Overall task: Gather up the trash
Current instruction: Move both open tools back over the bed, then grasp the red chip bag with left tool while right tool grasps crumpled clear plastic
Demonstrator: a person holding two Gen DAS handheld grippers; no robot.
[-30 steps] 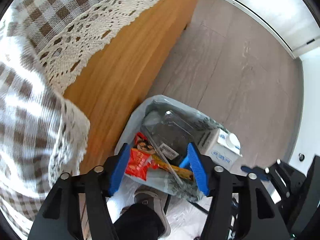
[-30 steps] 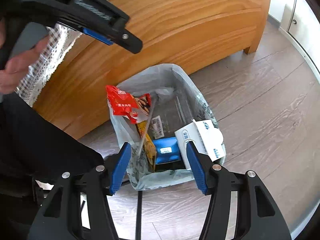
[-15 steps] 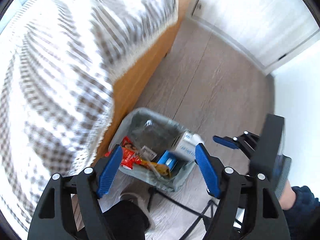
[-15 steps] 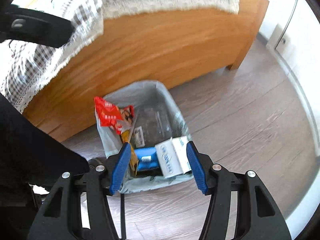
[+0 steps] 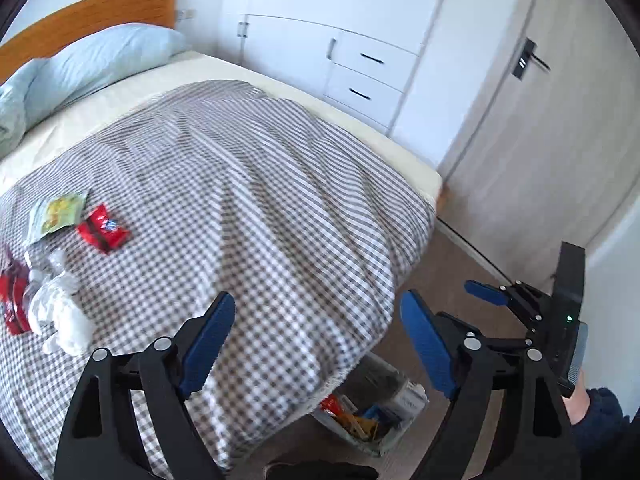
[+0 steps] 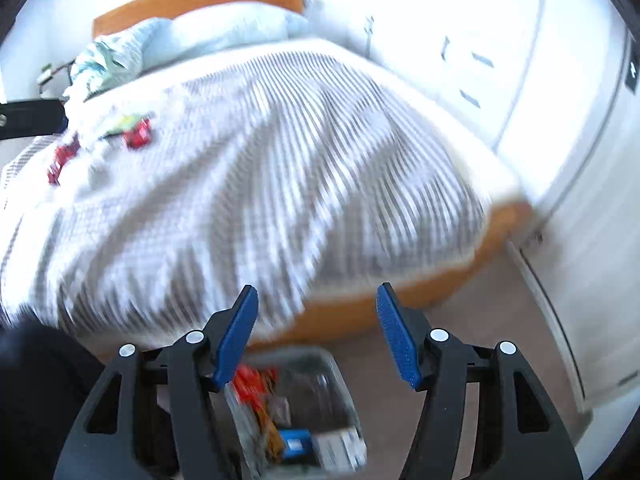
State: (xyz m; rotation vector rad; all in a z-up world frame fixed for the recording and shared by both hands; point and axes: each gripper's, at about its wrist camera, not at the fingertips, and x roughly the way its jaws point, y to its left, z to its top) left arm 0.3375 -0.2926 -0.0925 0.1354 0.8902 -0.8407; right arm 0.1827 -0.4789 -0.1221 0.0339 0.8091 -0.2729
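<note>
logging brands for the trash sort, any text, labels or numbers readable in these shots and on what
None can be read.
Red wrapper on the checked blanket: white print, too blurred.
Green-yellow packet: print too blurred.
White carton in the trash bin: markings too small.

No readable text in either view — the print on the red wrapper (image 5: 103,230) and the green-yellow packet (image 5: 60,212) on the checked bedspread (image 5: 280,208) is too small and blurred to make out. Same for the carton (image 5: 406,400) and packets in the lined trash bin (image 5: 384,446) — labels are there, but none resolves into letters or numbers.
</note>
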